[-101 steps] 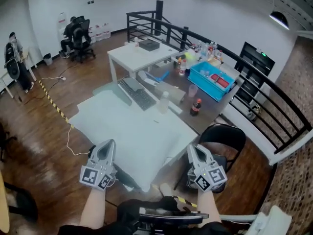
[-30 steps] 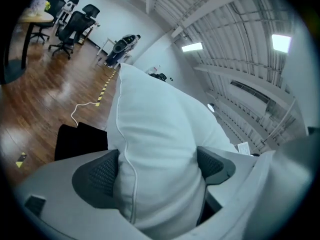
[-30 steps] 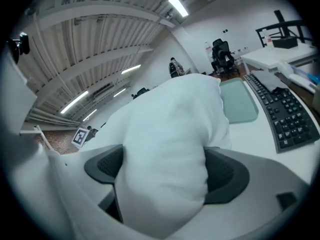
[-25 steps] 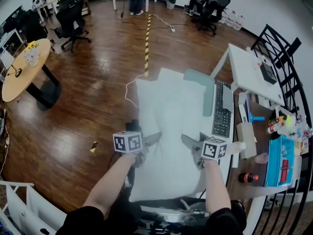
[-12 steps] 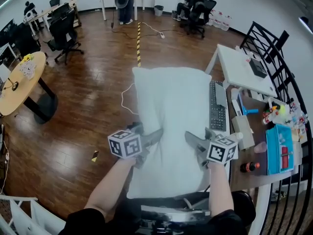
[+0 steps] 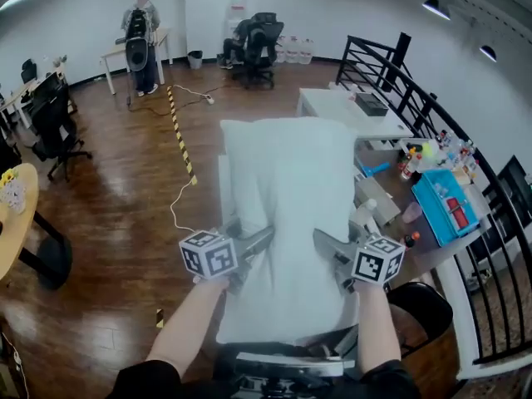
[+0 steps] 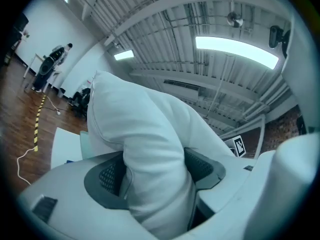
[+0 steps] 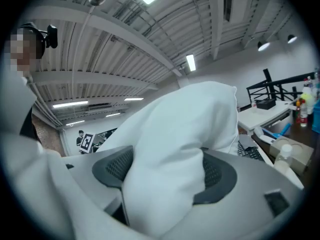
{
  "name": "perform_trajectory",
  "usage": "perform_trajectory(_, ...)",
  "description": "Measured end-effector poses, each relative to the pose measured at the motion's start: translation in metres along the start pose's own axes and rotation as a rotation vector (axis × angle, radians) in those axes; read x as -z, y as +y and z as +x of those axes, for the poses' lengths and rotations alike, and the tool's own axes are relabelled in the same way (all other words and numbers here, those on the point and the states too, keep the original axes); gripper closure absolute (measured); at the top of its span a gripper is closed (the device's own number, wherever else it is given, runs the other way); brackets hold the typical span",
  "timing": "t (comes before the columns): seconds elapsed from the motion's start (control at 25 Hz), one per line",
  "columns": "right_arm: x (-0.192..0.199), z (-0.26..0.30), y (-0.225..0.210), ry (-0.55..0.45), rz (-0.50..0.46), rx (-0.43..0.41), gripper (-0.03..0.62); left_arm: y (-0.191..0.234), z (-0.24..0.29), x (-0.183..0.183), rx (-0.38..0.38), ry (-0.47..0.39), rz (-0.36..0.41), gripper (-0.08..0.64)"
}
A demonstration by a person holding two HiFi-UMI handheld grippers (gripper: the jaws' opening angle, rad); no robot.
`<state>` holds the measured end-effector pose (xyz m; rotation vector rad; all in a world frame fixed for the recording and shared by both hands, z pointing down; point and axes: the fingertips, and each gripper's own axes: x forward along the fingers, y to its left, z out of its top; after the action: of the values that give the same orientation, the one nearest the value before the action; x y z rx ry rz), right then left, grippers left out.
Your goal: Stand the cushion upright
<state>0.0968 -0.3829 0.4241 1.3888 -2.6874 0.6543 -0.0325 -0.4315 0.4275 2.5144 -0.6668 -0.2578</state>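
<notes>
The large white fabric cushion (image 6: 287, 198) was held up on end in front of the person. The left gripper (image 6: 256, 241) and right gripper (image 6: 326, 241), jaws just tightened, each pinched a fold of its lower sides.

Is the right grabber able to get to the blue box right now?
Probably not yet. The right gripper is clamped on the cushion, so it is busy. The blue box sits farther off to its right.
</notes>
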Motion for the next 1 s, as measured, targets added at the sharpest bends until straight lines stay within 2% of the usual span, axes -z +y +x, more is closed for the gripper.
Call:
perform_trajectory(0.16, -0.006, -0.059, 0.0, -0.099, 0.002, 0.104, 0.229, -0.047, 0.025, 0.007, 0.136, 0.038, 0.025, 0.239)
perform_trajectory(0.48, 0.012, -0.184, -0.014, -0.207, 0.014, 0.228, 0.229, -0.153, 0.065, 0.056, 0.287, 0.101, 0.085, 0.239)
perform_trajectory(0.72, 0.037, -0.315, -0.035, -0.25, 0.025, 0.321, 0.229, -0.258, 0.107, 0.128, 0.389, 0.153, 0.064, 0.24)
perform_trajectory(1.0, 0.094, -0.456, -0.066, -0.292, 0.088, 0.44, 0.229, -0.363, 0.154, 0.232, 0.482, 0.252, 0.037, 0.239)
